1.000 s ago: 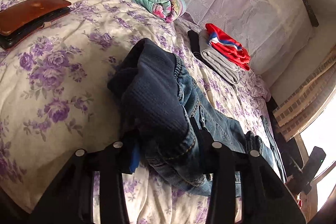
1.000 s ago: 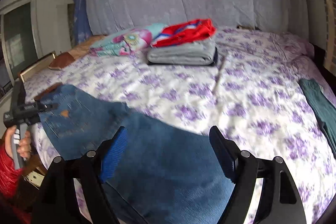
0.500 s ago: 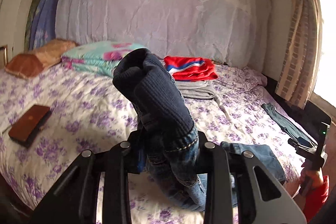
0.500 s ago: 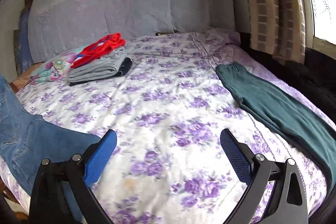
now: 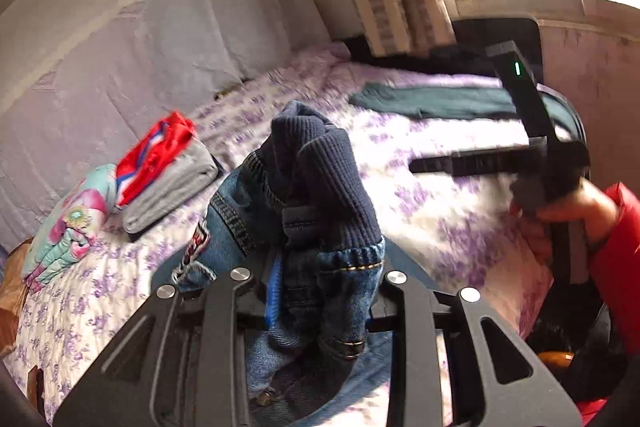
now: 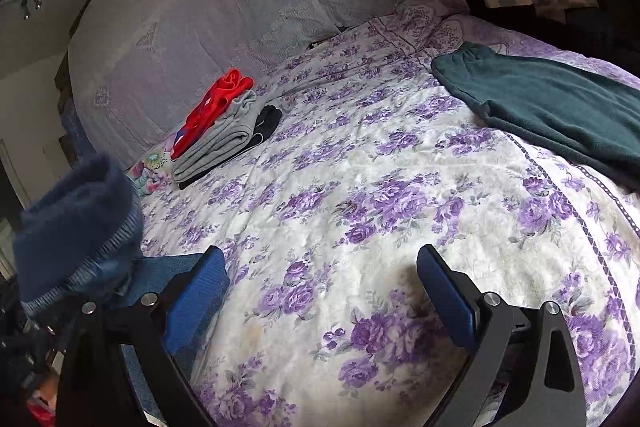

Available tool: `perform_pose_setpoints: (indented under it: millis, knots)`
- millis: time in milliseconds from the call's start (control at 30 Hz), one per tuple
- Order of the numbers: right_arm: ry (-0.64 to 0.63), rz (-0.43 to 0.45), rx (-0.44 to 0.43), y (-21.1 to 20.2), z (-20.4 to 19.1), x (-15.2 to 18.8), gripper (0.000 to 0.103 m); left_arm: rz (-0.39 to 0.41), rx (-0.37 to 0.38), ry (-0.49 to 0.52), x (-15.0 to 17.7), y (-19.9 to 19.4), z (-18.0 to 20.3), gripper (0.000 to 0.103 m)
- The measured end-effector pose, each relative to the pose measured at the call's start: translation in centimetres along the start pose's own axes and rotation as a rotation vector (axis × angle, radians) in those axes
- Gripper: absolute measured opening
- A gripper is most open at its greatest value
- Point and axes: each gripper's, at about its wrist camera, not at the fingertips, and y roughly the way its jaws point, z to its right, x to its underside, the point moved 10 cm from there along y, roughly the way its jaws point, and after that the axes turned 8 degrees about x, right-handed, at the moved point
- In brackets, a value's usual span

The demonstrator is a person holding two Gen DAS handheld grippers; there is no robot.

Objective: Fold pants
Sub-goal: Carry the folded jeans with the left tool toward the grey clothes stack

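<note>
In the left wrist view my left gripper (image 5: pixel 320 291) is clamped on the jeans (image 5: pixel 316 227): the fingers (image 5: pixel 274 291) press a thick bunch of denim and dark ribbed cuff, which stands up between them above the bed (image 5: pixel 420 187), and the rest of the cloth hangs below. The picture is blurred at the right, where a hand (image 5: pixel 560 215) holds the right gripper (image 5: pixel 500 159) over the floral cover; behind it the green pants (image 5: pixel 440 101) lie flat. In the right wrist view the right gripper (image 6: pixel 324 291) has its fingers (image 6: pixel 200 299) wide apart with nothing between them, only the cover below. The lifted jeans (image 6: pixel 80 223) show at the left edge, the folded pile (image 6: pixel 224 131) is far behind. I judge the step is carrying one end of the jeans across to fold them. Next I should bring the empty gripper to the free end, so the layers meet evenly.
</note>
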Motion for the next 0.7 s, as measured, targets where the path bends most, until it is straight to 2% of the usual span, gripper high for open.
perform_pose_setpoints:
  millis: [67,133,167,233,267,300,400,467,500,567,600,633,700]
  knots:
    - [0.014,0.009,-0.019,-0.1,0.0,-0.1,0.097,-0.063,-0.02,0.04,2.2,2.0,1.3,0.028]
    - [0.027,0.015,-0.034,-0.2,0.1,-0.2,0.097,-0.044,-0.073,0.083,2.5,1.8,1.7,0.031]
    - [0.032,0.017,-0.04,-0.3,0.2,-0.2,0.097,-0.044,-0.064,0.087,2.4,1.5,1.8,0.039]
    - [0.038,0.023,-0.047,-0.3,0.2,-0.3,0.097,-0.031,0.027,0.048,1.9,0.7,2.4,0.066]
    - [0.038,0.025,-0.048,-0.3,0.2,-0.3,0.097,-0.01,0.078,0.021,1.6,-0.1,2.7,0.089]
    - [0.039,0.027,-0.048,-0.3,0.2,-0.3,0.097,0.02,0.098,0.003,1.3,-1.0,2.9,0.094]
    - [0.041,0.032,-0.042,-0.4,0.3,-0.2,0.097,0.08,0.074,-0.014,0.5,-3.2,2.4,0.095]
    - [0.043,0.041,-0.034,-0.6,0.4,-0.2,0.097,0.105,0.035,-0.072,0.6,-4.5,0.3,0.095]
    - [0.047,0.052,-0.016,-0.8,0.5,-0.3,0.097,0.111,0.017,-0.113,0.7,-5.1,-1.2,0.095]
    - [0.062,0.119,0.083,-2.4,1.0,-0.7,0.097,0.11,-0.04,-0.201,1.4,-5.9,-4.9,0.095]
    - [0.054,0.162,0.082,-3.6,0.1,-1.0,0.097,0.109,-0.079,-0.245,1.7,-6.1,-6.9,0.095]
    - [0.022,0.195,0.034,-4.9,-1.7,-1.4,0.097,0.107,-0.112,-0.29,2.2,-6.2,-8.9,0.095]
    - [-0.105,0.231,-0.022,-6.8,-6.2,-2.0,0.097,0.09,-0.145,-0.371,3.2,-6.2,-11.8,0.095]
